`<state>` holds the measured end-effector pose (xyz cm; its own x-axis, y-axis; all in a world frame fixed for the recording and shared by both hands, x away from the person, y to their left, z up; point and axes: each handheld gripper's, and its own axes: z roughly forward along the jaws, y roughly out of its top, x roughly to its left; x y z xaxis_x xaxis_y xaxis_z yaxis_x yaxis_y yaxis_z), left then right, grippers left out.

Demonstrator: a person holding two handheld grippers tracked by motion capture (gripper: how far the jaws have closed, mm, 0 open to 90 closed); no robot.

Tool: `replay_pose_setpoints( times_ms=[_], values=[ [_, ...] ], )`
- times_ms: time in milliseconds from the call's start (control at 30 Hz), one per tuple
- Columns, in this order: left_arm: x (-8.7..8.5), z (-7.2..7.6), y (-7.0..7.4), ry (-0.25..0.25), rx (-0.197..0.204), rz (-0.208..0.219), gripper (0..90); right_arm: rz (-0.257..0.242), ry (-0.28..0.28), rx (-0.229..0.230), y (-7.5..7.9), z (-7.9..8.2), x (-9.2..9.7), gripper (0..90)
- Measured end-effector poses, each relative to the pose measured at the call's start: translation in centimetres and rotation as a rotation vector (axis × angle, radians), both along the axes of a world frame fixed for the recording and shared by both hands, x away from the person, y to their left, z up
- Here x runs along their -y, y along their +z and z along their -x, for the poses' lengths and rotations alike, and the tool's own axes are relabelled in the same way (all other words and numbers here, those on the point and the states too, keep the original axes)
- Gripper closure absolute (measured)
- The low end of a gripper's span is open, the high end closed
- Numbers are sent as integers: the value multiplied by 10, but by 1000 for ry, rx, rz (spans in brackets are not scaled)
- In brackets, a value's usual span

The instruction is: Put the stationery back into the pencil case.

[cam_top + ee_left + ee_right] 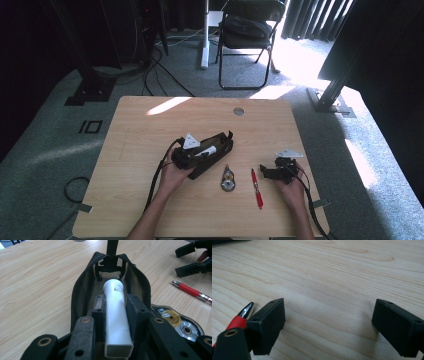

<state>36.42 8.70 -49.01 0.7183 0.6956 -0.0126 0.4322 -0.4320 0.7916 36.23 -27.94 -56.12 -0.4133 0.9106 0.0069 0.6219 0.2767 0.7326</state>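
In the high view, the left gripper [196, 154] holds the white tube [208, 151] inside the black pouch [218, 148] at centre. In the left gripper view, the jaws clamp the tube [115, 315]; released tilted, it may catch the zipper edge. In the right gripper view, the jaws stand wide over bare table [332, 272], the red pen [240, 316] at lower left; it could roll if nudged.

One black pouch [216, 150], one white tube [115, 312], one red pen [257, 188], one tape measure [228, 179].
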Motion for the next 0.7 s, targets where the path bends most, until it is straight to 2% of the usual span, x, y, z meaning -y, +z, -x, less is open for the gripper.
replay_pose_setpoints(
  times_ms=[400, 567, 700],
  values=[
    [1, 0, 0, -5, -3, 13, 711, 0, 0, 0, 0, 0, 0, 113],
    [2, 2, 2, -3, 12, 5, 642, 0, 0, 0, 0, 0, 0, 113],
    [2, 3, 4, 1, 14, 16, 603, 0, 0, 1, 0, 0, 0, 113]
  ],
)
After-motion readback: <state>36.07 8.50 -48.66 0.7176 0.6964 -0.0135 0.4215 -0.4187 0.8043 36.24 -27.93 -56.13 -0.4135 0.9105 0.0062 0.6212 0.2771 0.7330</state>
